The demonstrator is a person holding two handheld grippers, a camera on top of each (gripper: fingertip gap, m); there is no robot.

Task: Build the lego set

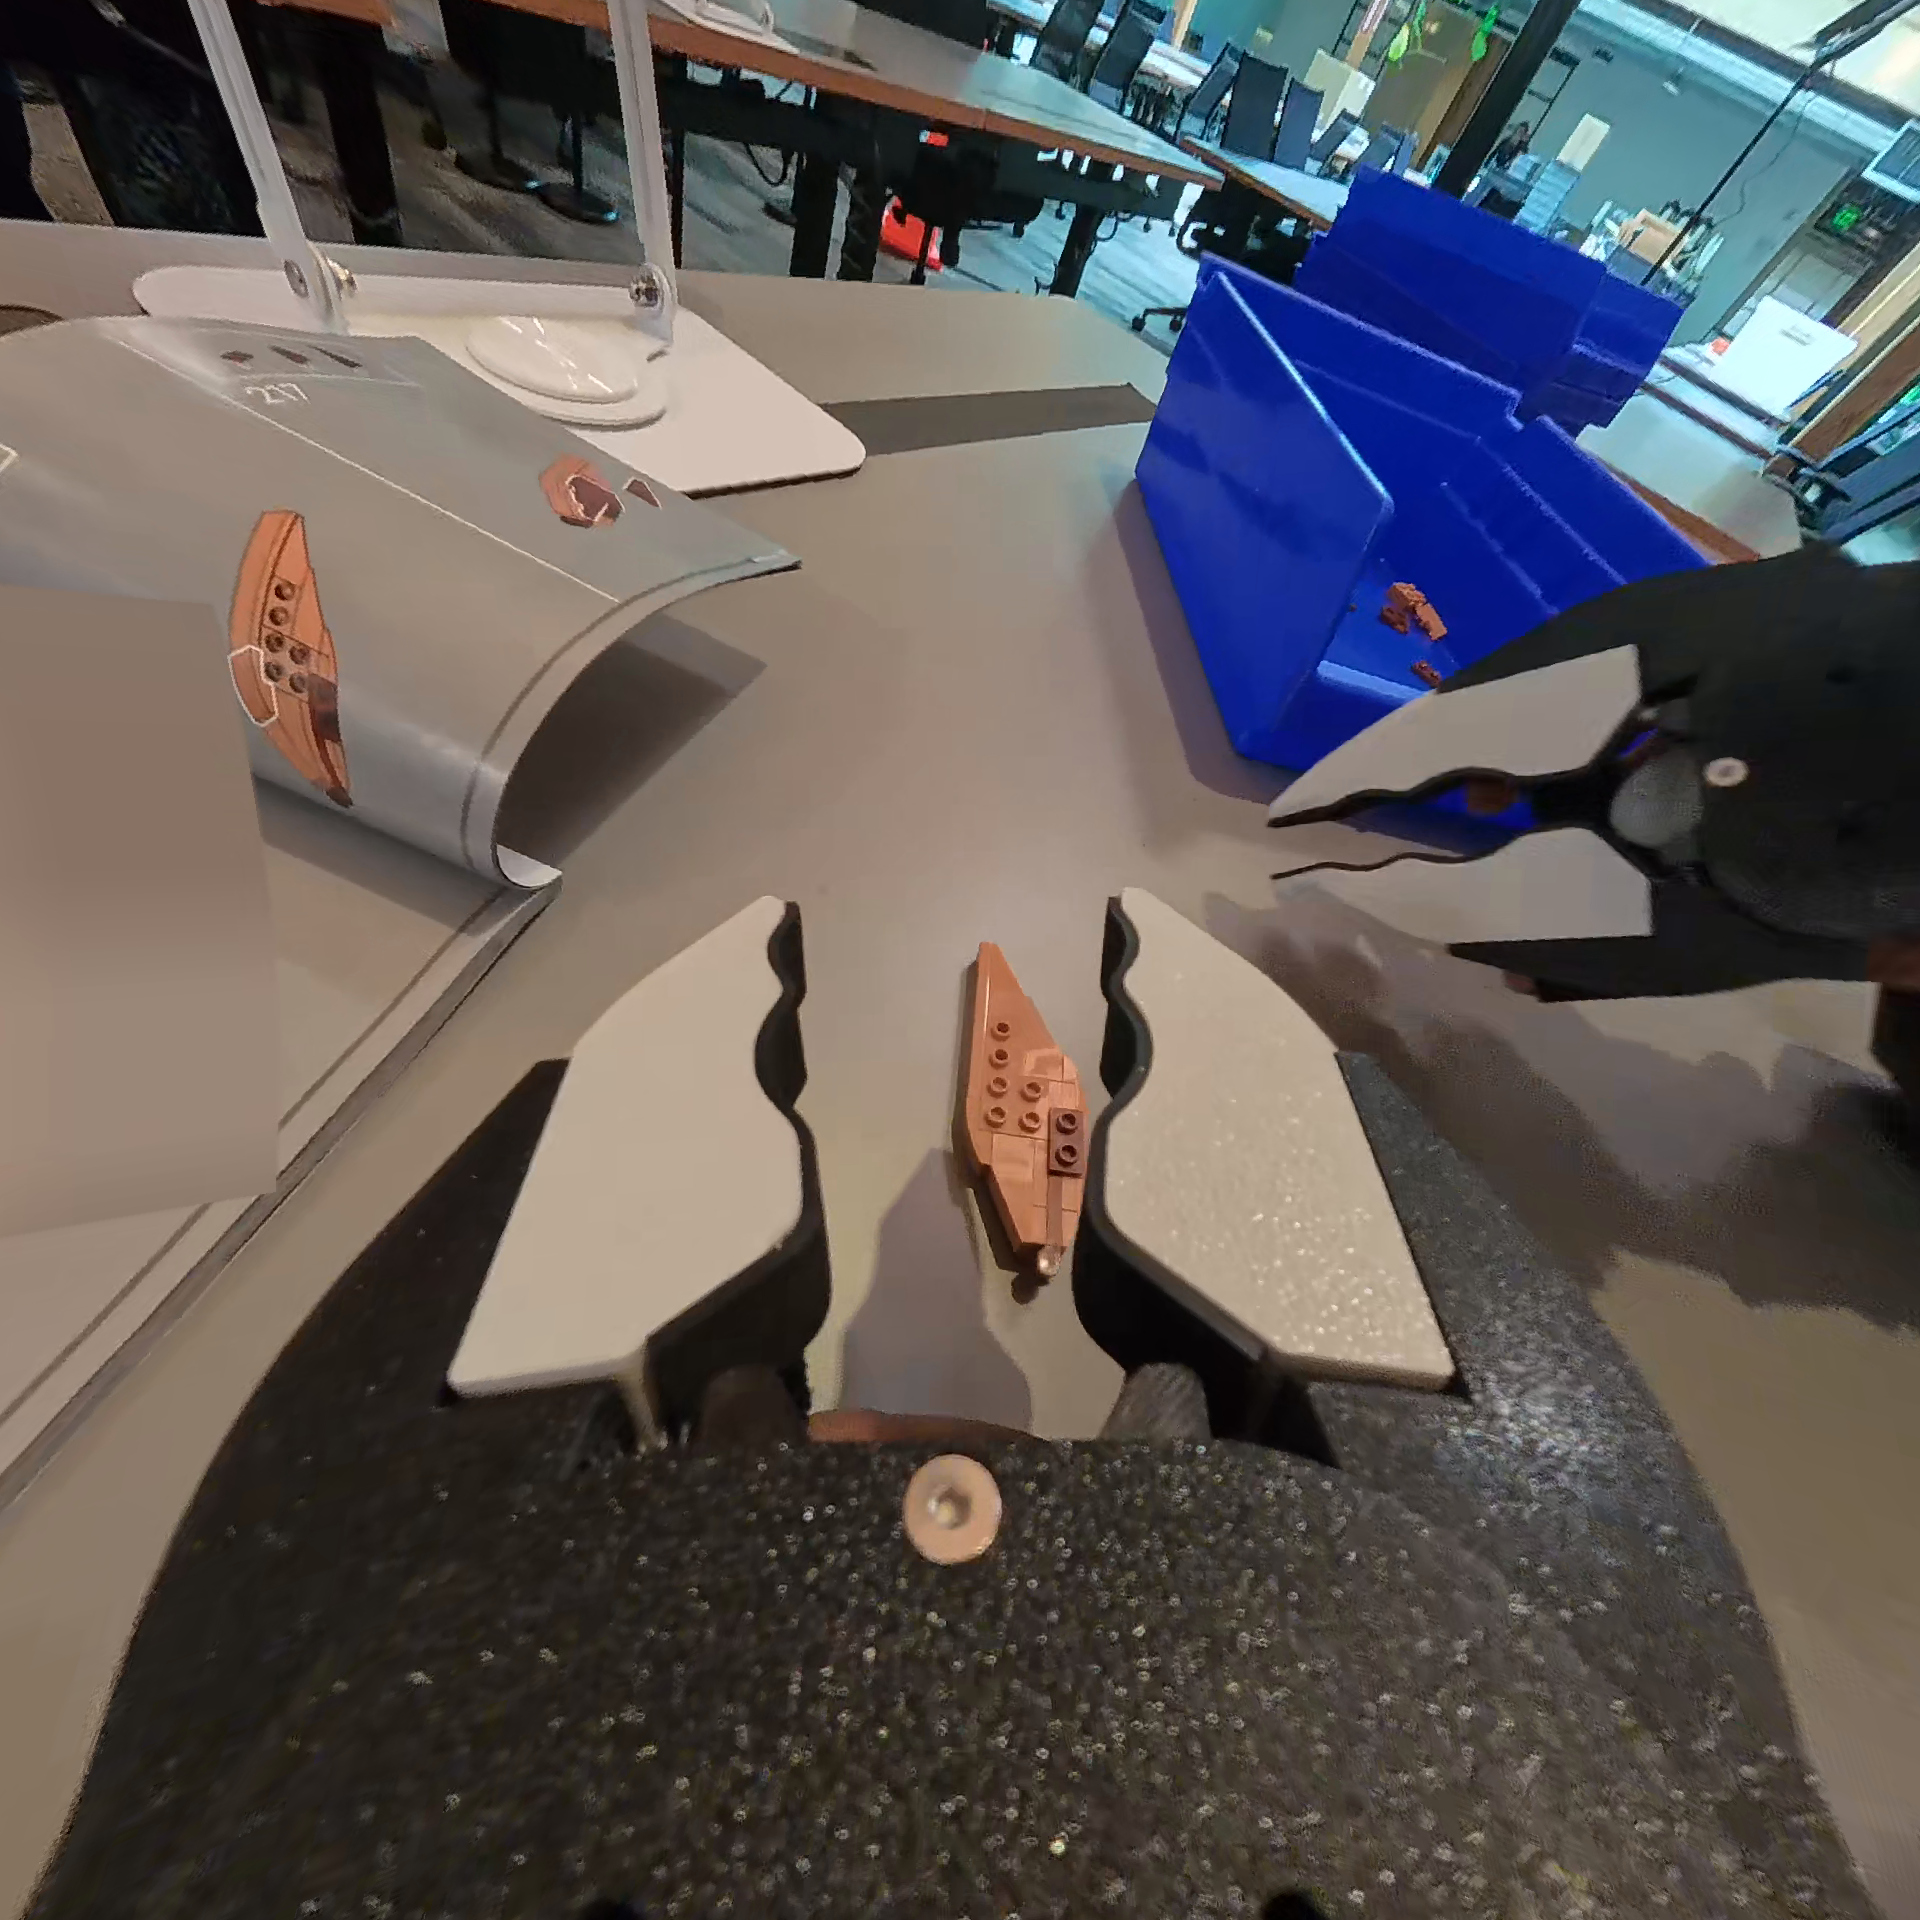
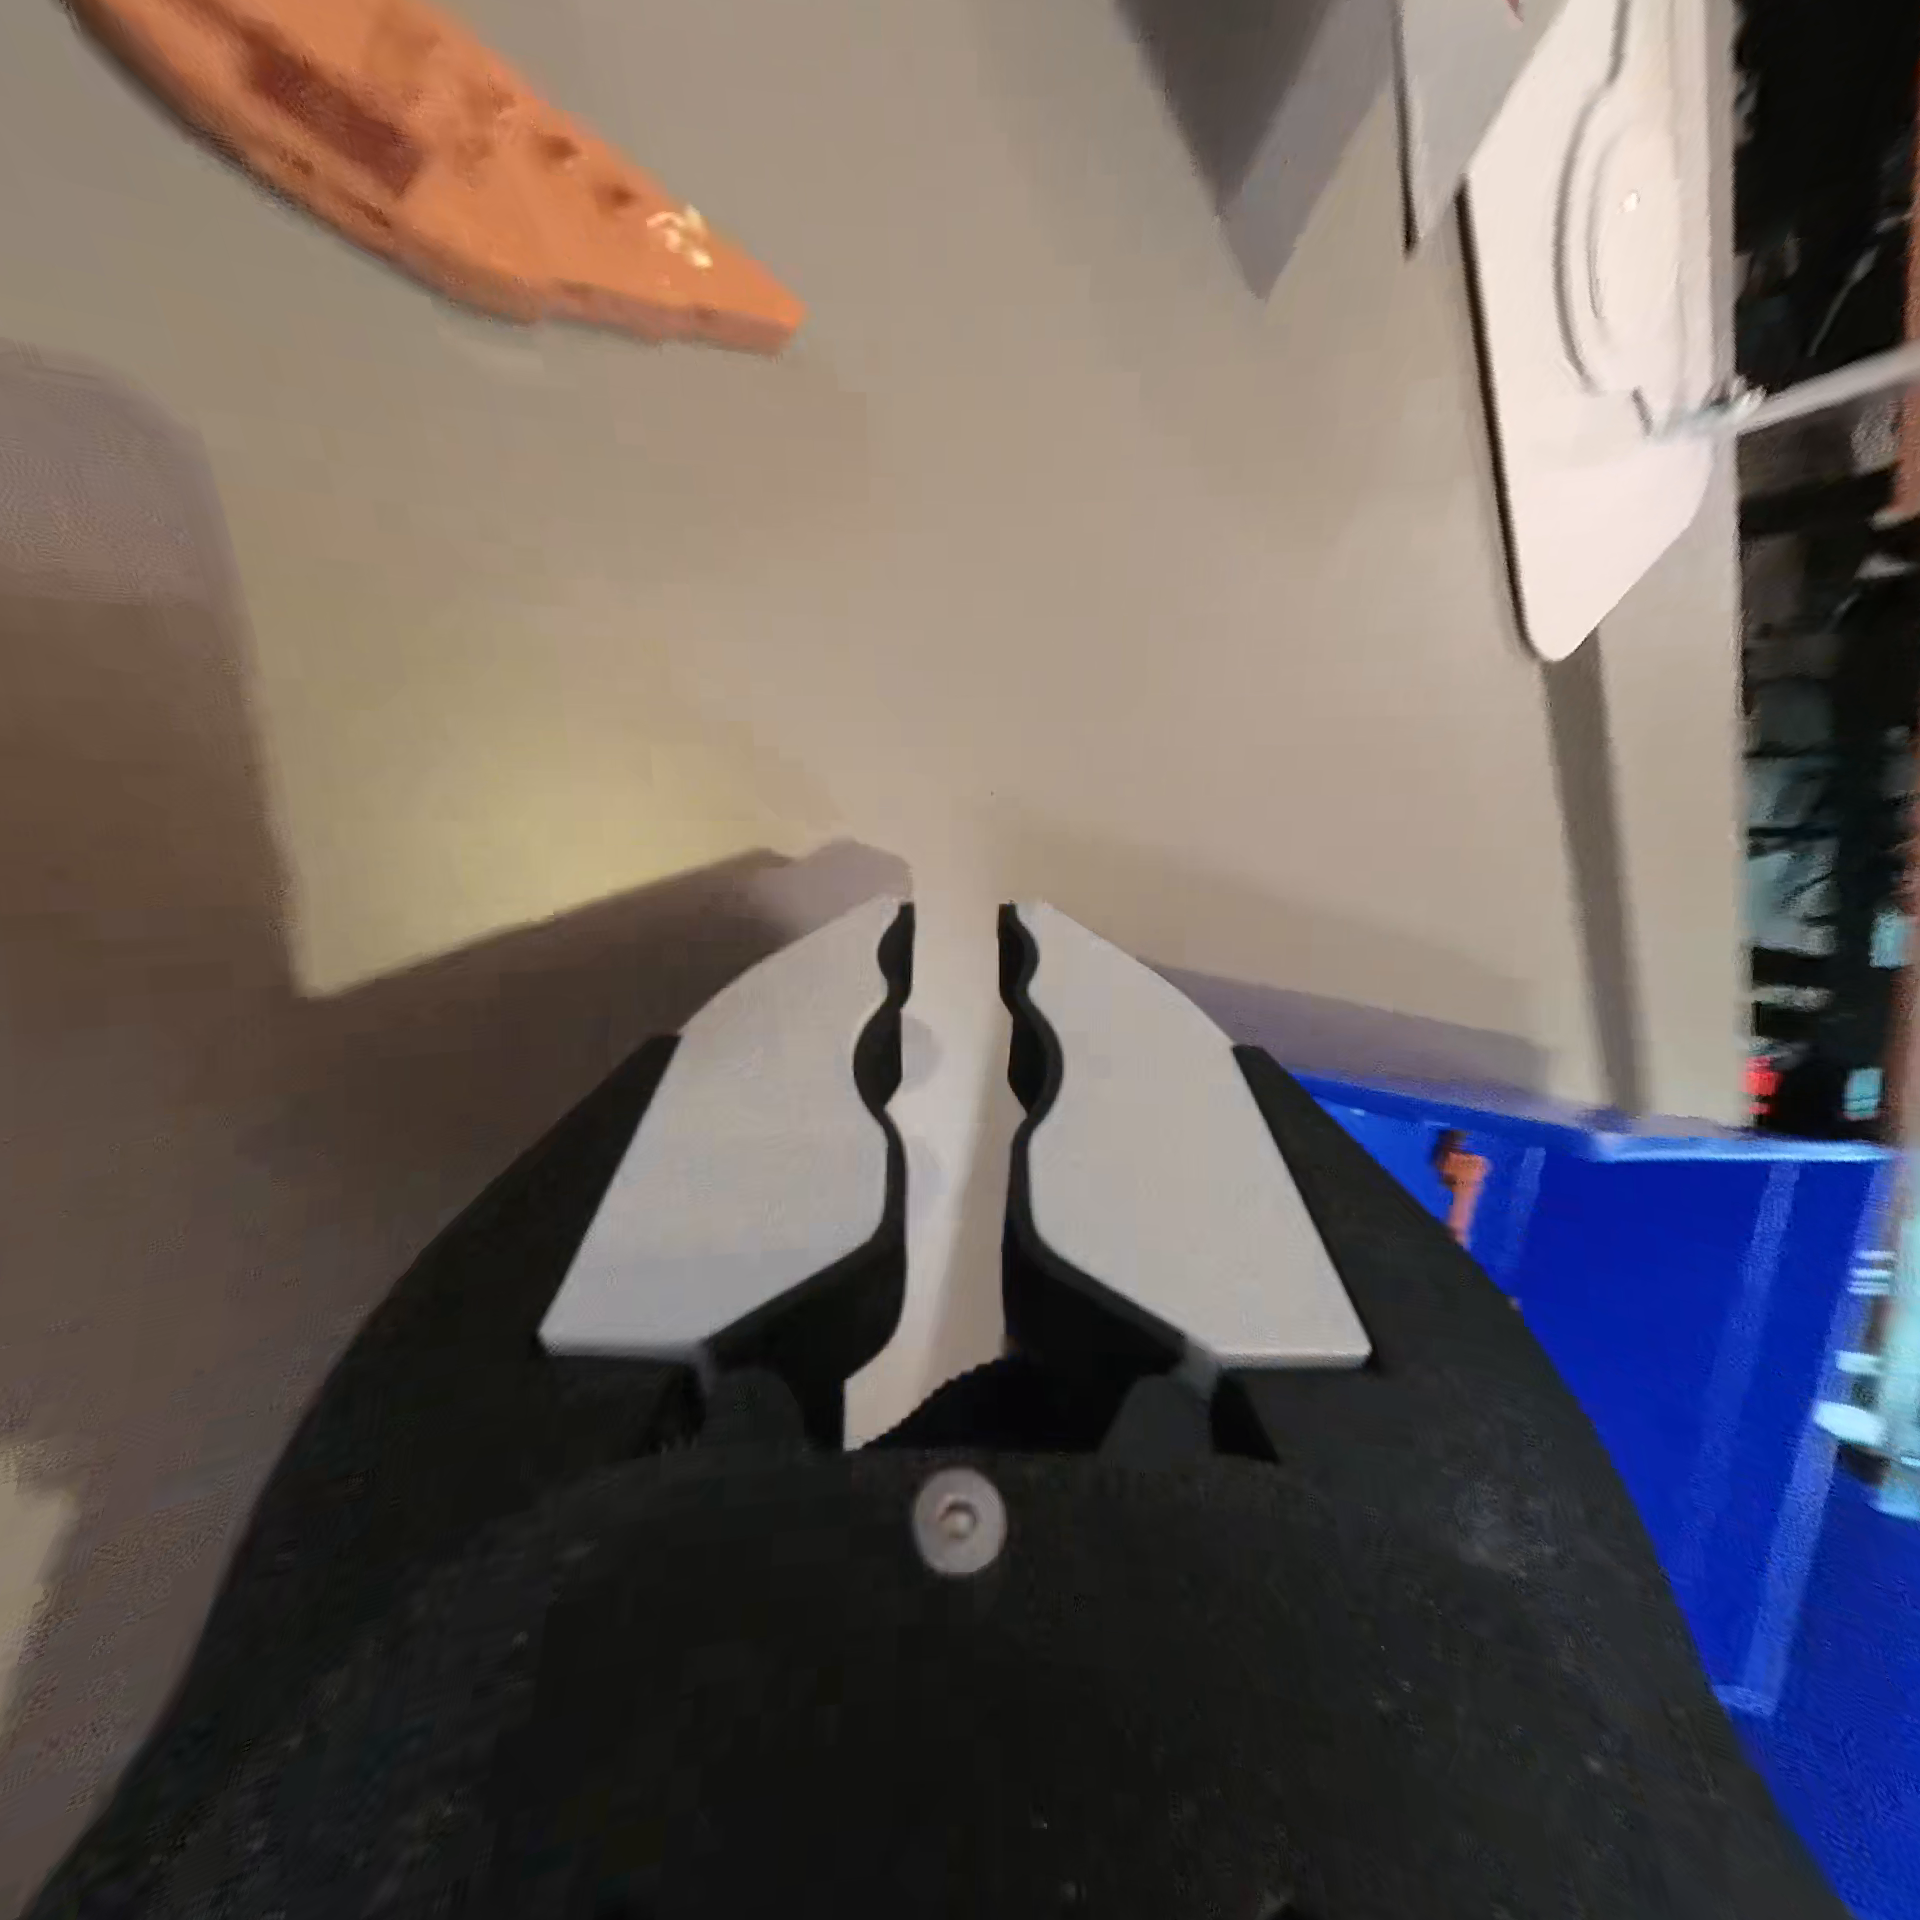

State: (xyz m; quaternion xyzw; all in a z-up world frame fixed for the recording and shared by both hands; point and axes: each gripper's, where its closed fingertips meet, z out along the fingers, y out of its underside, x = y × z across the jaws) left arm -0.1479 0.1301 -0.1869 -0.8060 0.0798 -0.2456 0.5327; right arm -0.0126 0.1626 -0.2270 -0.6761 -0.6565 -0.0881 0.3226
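Two grippers over grey tabletop point(image 1: 935, 727). Left gripper point(image 1: 951, 914): jaws wide, empty, straddling flat pointed brown lego plate assembly point(image 1: 1018, 1112) lying on table between fingers, nearer right finger, not touching either. Right gripper point(image 2: 956, 909): narrow gap, nothing between fingers, just beside blue plastic parts bin point(image 1: 1351, 582); small brown loose lego pieces point(image 1: 1413, 613) on bin floor. Open grey instruction booklet point(image 1: 416, 582) left of assembly, page curled. White flat lamp base point(image 1: 748, 416) behind booklet. Right wrist view blurred.
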